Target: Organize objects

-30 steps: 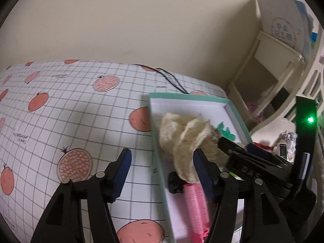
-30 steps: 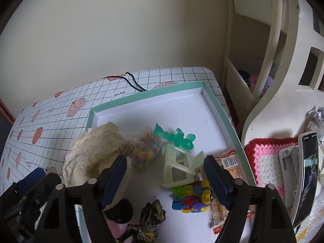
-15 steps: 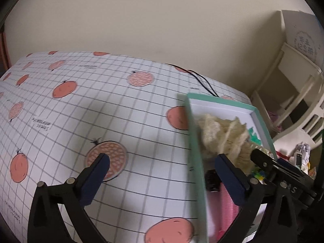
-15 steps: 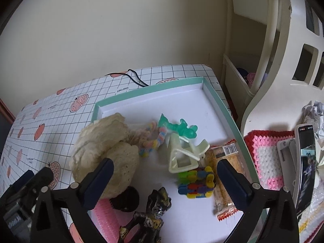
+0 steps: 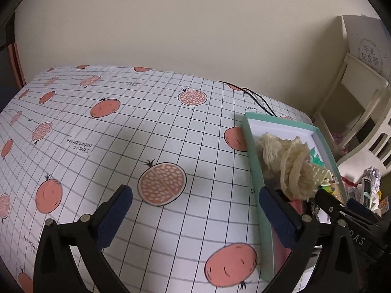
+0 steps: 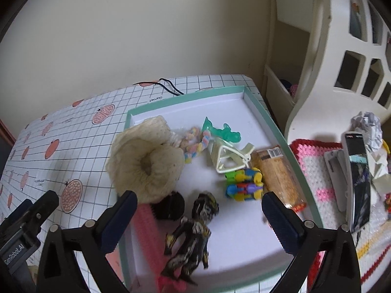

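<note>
Both grippers hold nothing, fingers spread wide: the left gripper (image 5: 195, 210) over the gridded surface (image 5: 146, 127), the right gripper (image 6: 199, 210) over the teal-rimmed tray (image 6: 264, 112), where the cream scrunchie (image 6: 146, 163) and toys lie.

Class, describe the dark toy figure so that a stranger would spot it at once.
Find the green-rimmed tray on the checked tablecloth. At its near end, beside the pink comb, lies the figure. It is the only black, human-shaped toy there, with yellow markings.
</note>
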